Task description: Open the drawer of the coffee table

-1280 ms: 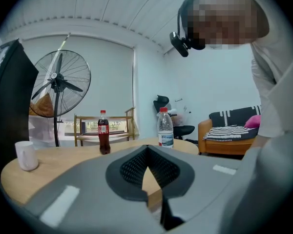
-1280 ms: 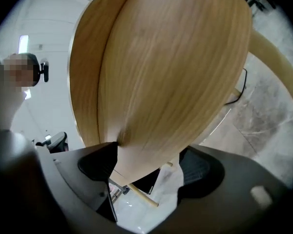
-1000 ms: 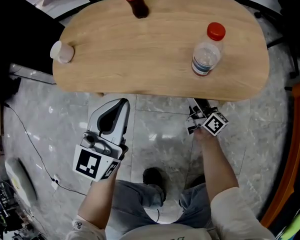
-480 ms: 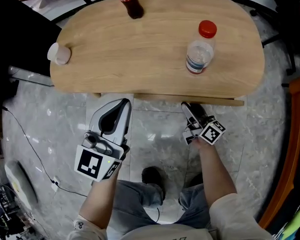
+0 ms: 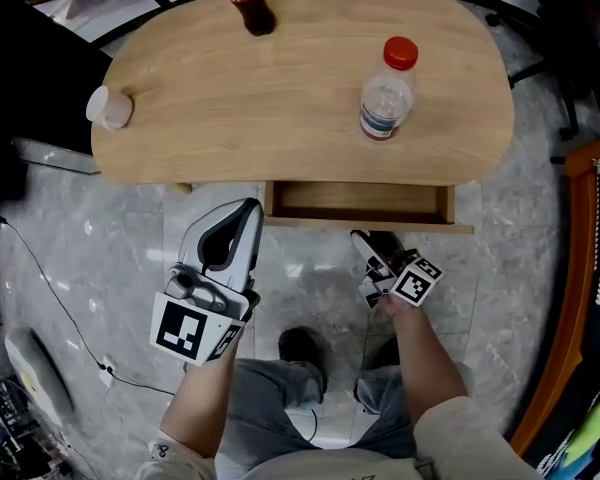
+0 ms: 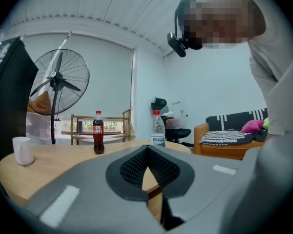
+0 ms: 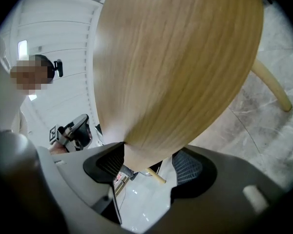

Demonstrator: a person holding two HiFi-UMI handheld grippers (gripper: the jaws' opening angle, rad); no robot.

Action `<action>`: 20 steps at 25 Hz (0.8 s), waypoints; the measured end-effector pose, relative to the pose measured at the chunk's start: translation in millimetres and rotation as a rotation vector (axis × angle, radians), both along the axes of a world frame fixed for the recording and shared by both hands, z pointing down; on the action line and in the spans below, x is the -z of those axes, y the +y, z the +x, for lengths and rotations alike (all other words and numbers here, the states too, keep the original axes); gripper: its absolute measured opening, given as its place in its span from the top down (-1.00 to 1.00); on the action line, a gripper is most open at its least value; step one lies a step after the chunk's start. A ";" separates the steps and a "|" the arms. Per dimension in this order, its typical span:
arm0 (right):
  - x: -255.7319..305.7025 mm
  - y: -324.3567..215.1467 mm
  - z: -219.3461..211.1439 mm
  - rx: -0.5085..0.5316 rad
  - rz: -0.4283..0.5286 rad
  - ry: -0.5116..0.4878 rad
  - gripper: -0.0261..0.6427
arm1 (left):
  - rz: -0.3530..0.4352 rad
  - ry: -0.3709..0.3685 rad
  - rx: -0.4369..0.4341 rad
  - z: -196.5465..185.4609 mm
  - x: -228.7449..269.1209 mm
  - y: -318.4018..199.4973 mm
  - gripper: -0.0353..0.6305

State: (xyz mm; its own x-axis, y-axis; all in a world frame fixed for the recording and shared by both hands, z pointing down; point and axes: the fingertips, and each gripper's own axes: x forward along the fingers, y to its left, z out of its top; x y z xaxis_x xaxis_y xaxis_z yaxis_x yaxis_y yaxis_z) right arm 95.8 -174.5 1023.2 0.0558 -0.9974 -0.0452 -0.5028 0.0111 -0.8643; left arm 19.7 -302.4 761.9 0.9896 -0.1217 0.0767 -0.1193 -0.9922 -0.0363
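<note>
drawer [image 5: 360, 226] — part-open, jutting from under the near edge of the desk [image 5: 280, 108] | right gripper [image 5: 364, 239] clenched on drawer front, panel between its pads | left gripper [image 5: 246, 210] — closed, empty, near drawer's left corner | on desk: cup [image 5: 110, 108], cola [image 5: 248, 3], water bottle [image 5: 385, 93]
</note>
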 end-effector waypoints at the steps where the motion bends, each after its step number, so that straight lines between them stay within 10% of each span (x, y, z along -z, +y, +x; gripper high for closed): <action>1: 0.1 3.3 -3.6 0.006 -0.001 -0.002 0.00 | -0.002 0.003 0.000 -0.1 0.5 0.1 0.90; 20: -5.1 32.5 -41.9 0.086 -0.038 -0.023 0.05 | -0.004 0.021 -0.004 -2.2 7.9 7.8 0.90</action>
